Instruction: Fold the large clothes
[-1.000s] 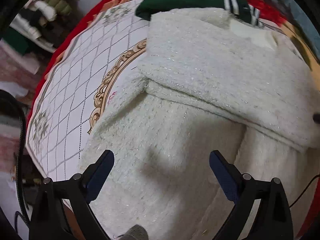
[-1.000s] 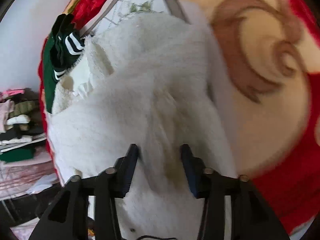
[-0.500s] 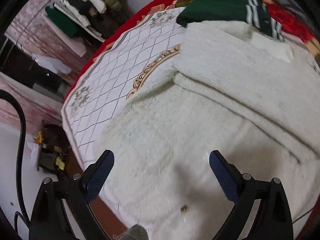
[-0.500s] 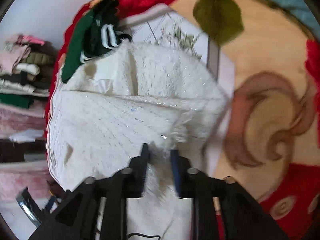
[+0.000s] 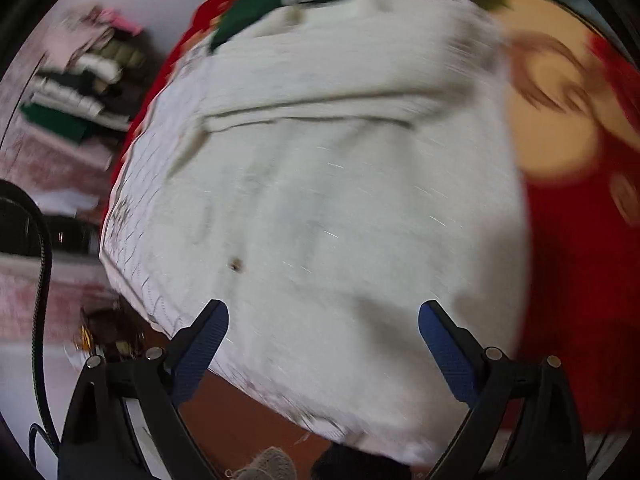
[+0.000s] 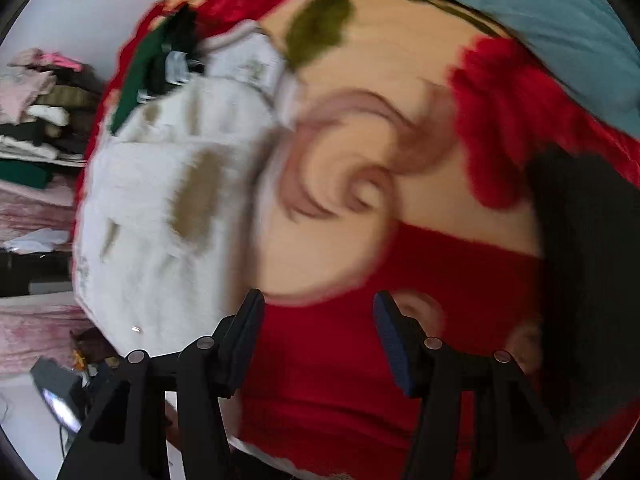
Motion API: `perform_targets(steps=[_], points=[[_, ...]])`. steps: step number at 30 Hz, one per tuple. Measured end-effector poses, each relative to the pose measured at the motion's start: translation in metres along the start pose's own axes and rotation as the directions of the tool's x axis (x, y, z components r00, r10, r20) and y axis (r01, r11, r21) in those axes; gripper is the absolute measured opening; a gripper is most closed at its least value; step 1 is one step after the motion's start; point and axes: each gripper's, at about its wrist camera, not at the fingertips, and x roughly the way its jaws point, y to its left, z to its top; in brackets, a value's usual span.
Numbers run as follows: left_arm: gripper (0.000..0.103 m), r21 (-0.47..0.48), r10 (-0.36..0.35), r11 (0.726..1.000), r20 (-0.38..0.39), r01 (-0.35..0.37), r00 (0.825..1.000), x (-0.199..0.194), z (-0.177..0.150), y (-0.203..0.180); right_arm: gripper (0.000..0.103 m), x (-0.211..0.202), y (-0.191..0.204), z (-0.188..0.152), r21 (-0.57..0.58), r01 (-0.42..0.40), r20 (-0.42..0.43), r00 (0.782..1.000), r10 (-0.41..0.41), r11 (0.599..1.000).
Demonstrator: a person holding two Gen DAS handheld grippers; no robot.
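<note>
A large fluffy white garment (image 5: 320, 184) lies folded over on the bed, a fold line running across its upper part. It also shows in the right wrist view (image 6: 160, 208), at the left. My left gripper (image 5: 322, 332) is open and empty, held above the garment's near edge. My right gripper (image 6: 318, 320) is open and empty, over the red blanket (image 6: 360, 380) to the right of the garment. Both views are motion-blurred.
A green striped garment (image 5: 272, 0) lies at the far end of the bed. The red and cream flowered blanket (image 5: 568, 240) covers the bed. Shelves of stacked clothes (image 5: 80, 80) stand at the left. A dark garment (image 6: 592, 260) lies at the right, a teal cloth (image 6: 540, 12) beyond.
My right gripper let go of the white garment, opened, and swung right over the red blanket. My left gripper stayed open and pulled back, showing the whole garment.
</note>
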Motion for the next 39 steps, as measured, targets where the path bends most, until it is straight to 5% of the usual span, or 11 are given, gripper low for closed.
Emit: perform_targets(steps=[5, 8, 13, 21, 25, 32, 33, 34, 35, 37, 39], points=[[0.097, 0.208, 0.048, 0.976, 0.065, -0.060, 0.997, -0.009, -0.021, -0.058, 0.059, 0.017, -0.031, -0.013, 0.051, 0.036, -0.054, 0.998, -0.033, 0.998], [0.097, 0.312, 0.134, 0.938, 0.087, -0.155, 0.987, 0.008, -0.026, -0.087, 0.059, 0.027, -0.034, -0.014, 0.044, 0.046, -0.073, 0.996, -0.043, 0.998], [0.097, 0.346, 0.307, 0.877, 0.129, -0.333, 0.943, 0.044, -0.022, -0.099, 0.059, 0.039, -0.022, -0.007, 0.024, 0.037, -0.091, 0.995, -0.034, 0.999], [0.099, 0.105, 0.338, 0.935, 0.020, -0.338, 0.941, 0.044, -0.008, -0.081, 0.059, 0.044, -0.004, 0.004, 0.026, -0.006, -0.104, 0.995, 0.009, 1.000], [0.098, 0.109, 0.259, 0.961, -0.027, -0.255, 0.965, 0.044, -0.013, -0.087, 0.059, 0.044, 0.002, 0.012, 0.019, -0.020, -0.106, 0.994, 0.022, 1.000], [0.096, 0.072, 0.246, 0.968, -0.092, -0.240, 0.965, 0.069, -0.007, -0.093, 0.059, 0.049, 0.000, 0.020, 0.018, -0.001, -0.114, 0.993, 0.003, 1.000], [0.083, 0.043, 0.232, 0.972, -0.085, -0.229, 0.969, 0.070, -0.005, -0.088, 0.059, 0.051, 0.000, 0.021, 0.019, -0.001, -0.114, 0.993, 0.003, 1.000], [0.043, 0.014, 0.221, 0.975, -0.072, -0.221, 0.973, 0.068, -0.002, -0.081, 0.059, 0.053, 0.000, 0.022, 0.019, 0.001, -0.116, 0.993, 0.001, 1.000], [0.028, -0.009, 0.201, 0.979, -0.077, -0.202, 0.977, 0.068, -0.001, -0.077, 0.059, 0.057, 0.001, 0.025, 0.017, 0.001, -0.117, 0.993, 0.002, 1.000], [0.015, -0.079, 0.140, 0.986, -0.076, -0.146, 0.987, 0.064, -0.001, -0.070, 0.059, 0.068, 0.007, 0.030, 0.013, -0.015, -0.130, 0.991, 0.016, 1.000], [0.013, -0.140, 0.110, 0.983, -0.059, -0.118, 0.992, 0.058, -0.001, -0.056, 0.059, 0.081, 0.011, 0.036, 0.020, -0.049, -0.142, 0.988, 0.051, 0.999]])
